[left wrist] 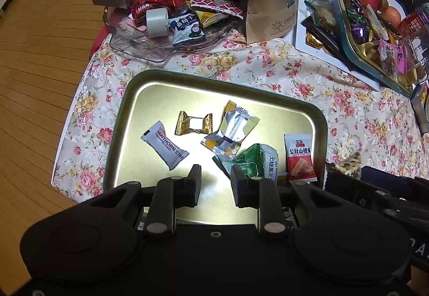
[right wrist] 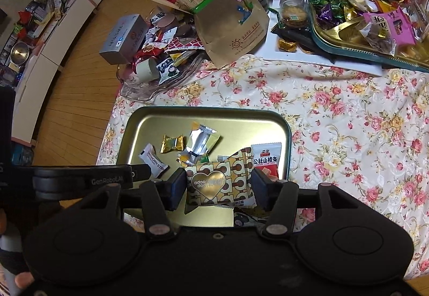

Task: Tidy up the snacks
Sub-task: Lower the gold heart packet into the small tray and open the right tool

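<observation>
While over the tray [right wrist: 126, 135], patterned snack packet [right wrist: 222, 186] between right tool [right wrist: 218, 188] fingers, loosely parted.

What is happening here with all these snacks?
A person is sorting wrapped snacks into a gold metal tray on a floral tablecloth. The right claw is over the tray with a brown-patterned heart-label packet between its opened fingers. The left claw hovers open and empty above the tray.
</observation>
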Demonstrator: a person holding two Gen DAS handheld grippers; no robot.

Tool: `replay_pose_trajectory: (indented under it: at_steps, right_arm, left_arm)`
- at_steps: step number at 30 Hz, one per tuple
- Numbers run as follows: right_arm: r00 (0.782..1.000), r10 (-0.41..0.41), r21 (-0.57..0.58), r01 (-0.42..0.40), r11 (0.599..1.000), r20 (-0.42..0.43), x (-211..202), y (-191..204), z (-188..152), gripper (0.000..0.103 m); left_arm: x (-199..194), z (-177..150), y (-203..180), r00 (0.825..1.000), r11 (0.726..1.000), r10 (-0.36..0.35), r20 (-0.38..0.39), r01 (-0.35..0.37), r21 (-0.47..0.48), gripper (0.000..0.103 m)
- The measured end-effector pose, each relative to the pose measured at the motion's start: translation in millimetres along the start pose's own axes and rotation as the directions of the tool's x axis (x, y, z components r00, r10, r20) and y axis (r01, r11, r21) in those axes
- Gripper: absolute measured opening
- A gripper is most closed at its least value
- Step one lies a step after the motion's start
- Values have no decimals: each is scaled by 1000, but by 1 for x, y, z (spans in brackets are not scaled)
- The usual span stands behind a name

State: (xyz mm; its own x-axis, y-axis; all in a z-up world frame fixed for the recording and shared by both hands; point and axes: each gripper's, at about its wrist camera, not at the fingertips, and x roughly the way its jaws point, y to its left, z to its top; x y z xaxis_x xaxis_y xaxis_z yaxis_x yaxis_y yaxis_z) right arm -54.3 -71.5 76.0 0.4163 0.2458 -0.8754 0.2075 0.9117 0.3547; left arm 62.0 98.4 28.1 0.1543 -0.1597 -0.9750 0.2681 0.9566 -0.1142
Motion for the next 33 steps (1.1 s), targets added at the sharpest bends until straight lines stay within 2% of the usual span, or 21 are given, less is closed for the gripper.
replay_pose_trajectory:
  at_steps: [5,7,14,21,28,33]
  right_arm:
    - [998,66,21,-66,998,1,-2,-1,3,57]
    - [998,66,35,-66,997,1,-1,-2,4,58]
    - [1000,-4,37,4,999,0,4,-5,3,58]
    - [998,-67,33,68,997,-17,14,-9,0,58]
    - [989,-151,-16,151,988,7,20,-6,-5,58]
    - [983,-184,-33,183,983,-14,29,-7,-7,57]
  left_arm:
    - [2,-1,0,1000,1000,-8,-7,8,-9,33]
    - [1,-1,0,1000,1000,-6,-2,6,-14,33]
    - [-2,-4,-5,998,999,51,38,-52,5,33]
    - [-5,-7,-12,989,992,122,85,-125,34,33]
    - [-3,-8,-13,988,990,133,83,-136,36,33]
    - [-1,-8,-13,988,990,137,76,-140,37,34]
